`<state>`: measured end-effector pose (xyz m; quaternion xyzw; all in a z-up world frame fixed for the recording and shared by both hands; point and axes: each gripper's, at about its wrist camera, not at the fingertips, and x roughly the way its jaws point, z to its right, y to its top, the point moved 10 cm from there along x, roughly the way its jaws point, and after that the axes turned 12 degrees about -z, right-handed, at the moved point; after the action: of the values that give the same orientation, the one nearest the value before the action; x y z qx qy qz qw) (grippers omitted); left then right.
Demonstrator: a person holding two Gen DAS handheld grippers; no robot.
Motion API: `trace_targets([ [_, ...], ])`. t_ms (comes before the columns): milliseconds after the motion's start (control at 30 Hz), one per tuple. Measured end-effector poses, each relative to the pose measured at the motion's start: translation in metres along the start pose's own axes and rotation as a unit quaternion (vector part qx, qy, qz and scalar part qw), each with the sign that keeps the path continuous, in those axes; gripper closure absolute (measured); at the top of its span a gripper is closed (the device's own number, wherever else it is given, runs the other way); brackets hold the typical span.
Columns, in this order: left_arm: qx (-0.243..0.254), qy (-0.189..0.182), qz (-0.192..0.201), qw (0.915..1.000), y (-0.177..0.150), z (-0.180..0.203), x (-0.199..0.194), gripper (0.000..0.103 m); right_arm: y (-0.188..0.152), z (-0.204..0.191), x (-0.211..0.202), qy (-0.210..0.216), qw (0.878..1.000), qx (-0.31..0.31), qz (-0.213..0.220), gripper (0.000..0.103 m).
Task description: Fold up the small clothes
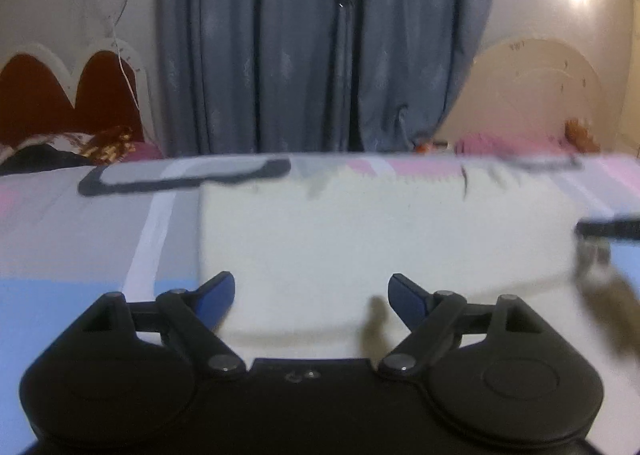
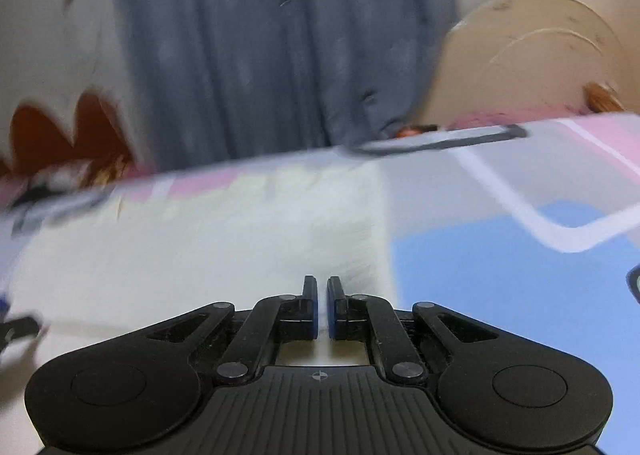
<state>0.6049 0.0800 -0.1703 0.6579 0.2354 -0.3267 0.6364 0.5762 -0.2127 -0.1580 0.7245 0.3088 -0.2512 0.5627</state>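
Note:
A cream-white garment (image 1: 360, 239) lies flat on a patterned bed sheet (image 1: 80, 247). My left gripper (image 1: 312, 295) is open, its blue-padded fingers spread just above the garment's near edge, holding nothing. In the right wrist view the same garment (image 2: 200, 239) fills the left and middle. My right gripper (image 2: 322, 295) has its fingers nearly together over the garment's right edge; white cloth shows in the narrow gap, so it looks shut on the garment's edge. The right gripper's tip shows blurred at the far right of the left wrist view (image 1: 608, 231).
The sheet (image 2: 520, 275) has blue, grey, pink and white blocks with dark outlines. Behind the bed hang grey-blue curtains (image 1: 320, 55). A red headboard (image 1: 60, 95) stands at the left and a cream headboard (image 1: 540, 95) at the right. Both views are motion-blurred.

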Motion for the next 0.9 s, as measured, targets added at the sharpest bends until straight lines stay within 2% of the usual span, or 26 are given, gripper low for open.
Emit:
trace_targets([
  [133,0.006,0.0,-0.007,1.0,0.036,0.001,0.039,0.02,0.016,-0.05,0.024,0.05,0.998,-0.041,-0.007,0.097],
  [200,-0.001,-0.006,-0.025,0.9997,0.043,-0.006,0.061,0.02,0.02,-0.07,0.037,0.055,0.996,-0.069,-0.009,0.097],
  [267,-0.008,0.012,-0.045,0.9989,0.04,-0.024,0.084,0.018,0.022,-0.073,0.049,0.044,0.995,-0.085,-0.011,0.097],
  [300,-0.012,0.007,-0.032,0.9994,0.039,-0.032,0.087,0.018,0.021,-0.068,0.055,0.035,0.996,-0.086,-0.013,0.097],
  [367,-0.019,-0.005,-0.027,0.9995,0.039,-0.036,0.083,0.019,0.02,-0.058,0.059,0.043,0.996,-0.07,-0.016,0.097],
  [467,-0.011,0.018,-0.017,0.9996,0.04,-0.031,0.066,0.021,0.027,-0.058,0.056,0.039,0.997,-0.072,-0.012,0.097],
  [500,-0.005,0.009,-0.005,0.9999,0.042,-0.023,0.06,0.019,0.03,-0.065,0.055,0.05,0.996,-0.07,-0.008,0.097],
  [633,0.009,-0.014,-0.001,0.9999,0.047,0.011,0.063,0.019,0.037,-0.118,0.064,0.103,0.991,-0.088,-0.012,0.097],
  [733,0.006,-0.004,-0.02,0.9998,0.037,0.011,0.077,0.019,0.026,-0.149,0.078,0.112,0.986,-0.121,-0.038,0.097],
  [833,-0.01,0.0,-0.018,0.9998,0.019,-0.011,0.063,0.018,0.019,-0.139,0.079,0.121,0.985,-0.118,-0.04,0.097],
  [867,-0.011,0.011,-0.016,0.9998,0.012,-0.021,0.054,0.018,0.019,-0.127,0.072,0.112,0.986,-0.117,-0.036,0.097],
  [900,-0.014,0.014,-0.014,0.9997,0.002,-0.031,0.047,0.018,0.017,-0.11,0.065,0.083,0.989,-0.119,-0.028,0.097],
])
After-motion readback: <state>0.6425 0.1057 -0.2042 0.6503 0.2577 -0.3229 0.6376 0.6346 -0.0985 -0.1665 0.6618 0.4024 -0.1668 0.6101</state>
